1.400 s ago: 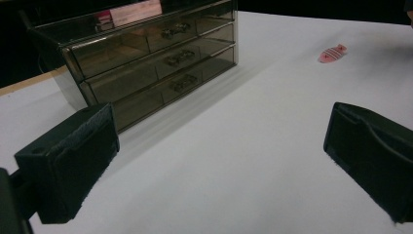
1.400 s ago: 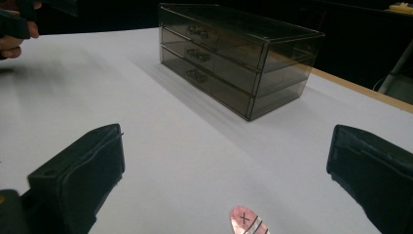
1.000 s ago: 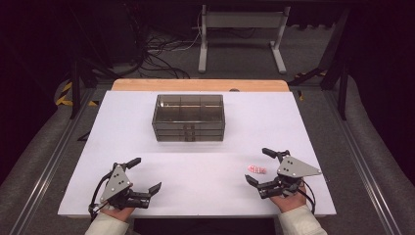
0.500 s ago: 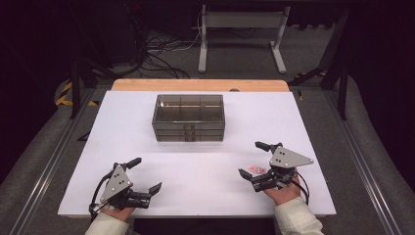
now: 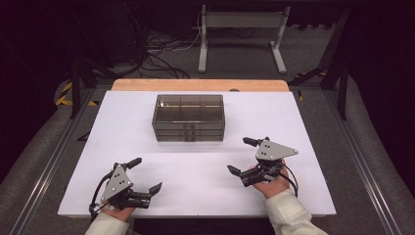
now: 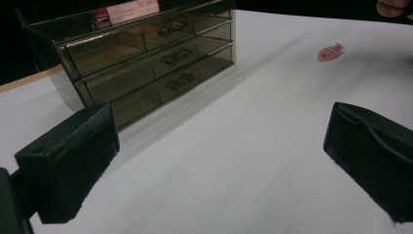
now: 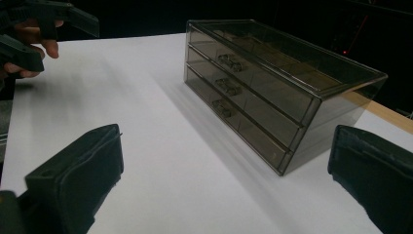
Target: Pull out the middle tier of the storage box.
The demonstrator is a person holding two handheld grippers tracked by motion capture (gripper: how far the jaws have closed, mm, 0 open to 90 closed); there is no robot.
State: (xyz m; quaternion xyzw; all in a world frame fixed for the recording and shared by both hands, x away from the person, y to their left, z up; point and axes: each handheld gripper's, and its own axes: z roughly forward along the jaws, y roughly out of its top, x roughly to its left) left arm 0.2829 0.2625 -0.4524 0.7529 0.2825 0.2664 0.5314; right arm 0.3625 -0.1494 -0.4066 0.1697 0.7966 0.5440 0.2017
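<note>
Near the worktop's (image 5: 195, 142) front edge, right gripper (image 5: 244, 156) has advanced over the fish (image 6: 329, 51).
Both jaws wide; left gripper (image 5: 146, 175) stays put.

Pale, light-coloured sleeves (image 5: 292, 211) are worn on both forearms. Each black gripper, left (image 5: 145, 175) and right (image 5: 240, 156), is topped by a grey three-cornered plate (image 5: 275, 150) dotted with dark screws. Thin black cables (image 5: 291, 177) are trailed behind.

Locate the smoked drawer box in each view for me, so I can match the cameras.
High view: the drawer box sits centre, toward the far side of the table.
Left gripper view: the drawer box is upper left, front facing the camera.
Right gripper view: the drawer box is right of centre, seen corner-on.
Shared landmark: the wooden edge just behind the box.
</note>
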